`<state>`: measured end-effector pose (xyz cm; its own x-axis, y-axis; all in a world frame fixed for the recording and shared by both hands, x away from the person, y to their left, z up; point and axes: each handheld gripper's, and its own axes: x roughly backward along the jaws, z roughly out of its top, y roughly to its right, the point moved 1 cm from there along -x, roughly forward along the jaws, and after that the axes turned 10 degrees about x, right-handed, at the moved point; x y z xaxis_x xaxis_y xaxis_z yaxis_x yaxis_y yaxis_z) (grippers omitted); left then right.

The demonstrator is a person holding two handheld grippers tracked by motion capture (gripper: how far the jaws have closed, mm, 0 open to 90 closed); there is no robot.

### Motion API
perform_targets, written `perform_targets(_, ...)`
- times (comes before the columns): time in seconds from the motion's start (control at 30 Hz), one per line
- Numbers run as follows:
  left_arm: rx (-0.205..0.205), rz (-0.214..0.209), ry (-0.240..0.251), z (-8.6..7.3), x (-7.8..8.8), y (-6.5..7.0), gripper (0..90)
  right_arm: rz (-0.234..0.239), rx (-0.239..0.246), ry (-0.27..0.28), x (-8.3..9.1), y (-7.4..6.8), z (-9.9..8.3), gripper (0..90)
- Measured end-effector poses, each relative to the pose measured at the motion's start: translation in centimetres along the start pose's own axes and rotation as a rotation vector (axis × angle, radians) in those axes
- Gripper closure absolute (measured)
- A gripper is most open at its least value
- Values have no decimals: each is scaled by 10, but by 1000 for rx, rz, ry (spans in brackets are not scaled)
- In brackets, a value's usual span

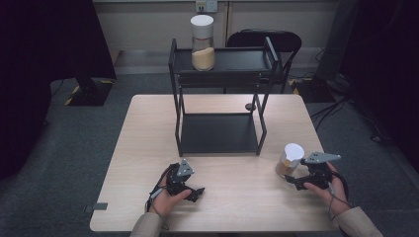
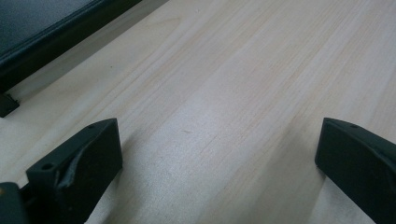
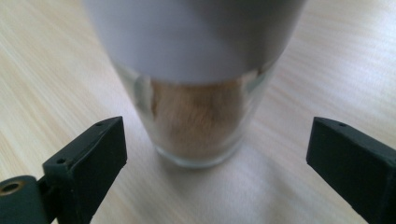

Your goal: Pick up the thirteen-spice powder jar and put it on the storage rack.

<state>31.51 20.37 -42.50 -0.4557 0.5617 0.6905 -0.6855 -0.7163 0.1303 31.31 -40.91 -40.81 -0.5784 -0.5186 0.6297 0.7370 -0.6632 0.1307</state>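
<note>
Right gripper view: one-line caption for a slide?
Right gripper lined up on a white-lidded glass jar of tan powder standing on the wooden table, jaws apart on either side, not touching.

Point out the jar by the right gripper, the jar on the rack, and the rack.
Jar by right gripper (image 1: 290, 157), high view, white lid.
Jar on rack (image 1: 203, 58), high view, glass body.
Rack (image 1: 221, 133), high view, lower shelf.
</note>
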Motion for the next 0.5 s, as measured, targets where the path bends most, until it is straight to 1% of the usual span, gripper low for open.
perform_targets(0.07, 0, 0, 0, 0, 0, 0, 0, 13, -16, 29, 0, 4, -1, 66)
perform_targets(0.17, 0, 0, 0, 0, 0, 0, 0, 22, -22, 53, -2, 6, 0, 92)
perform_targets(0.27, 0, 0, 0, 0, 0, 0, 0, 23, -5, 61, -4, 5, 4, 126)
perform_targets(0.33, 0, 0, 0, 0, 0, 0, 0, 21, 2, 63, -5, 4, 6, 133)
perform_targets(0.37, 0, 0, 0, 0, 0, 0, 0, 21, 8, 70, -6, 4, 6, 153)
perform_targets(0.5, 0, 0, 0, 0, 0, 0, 0, 16, 13, 74, -11, 4, 8, 182)
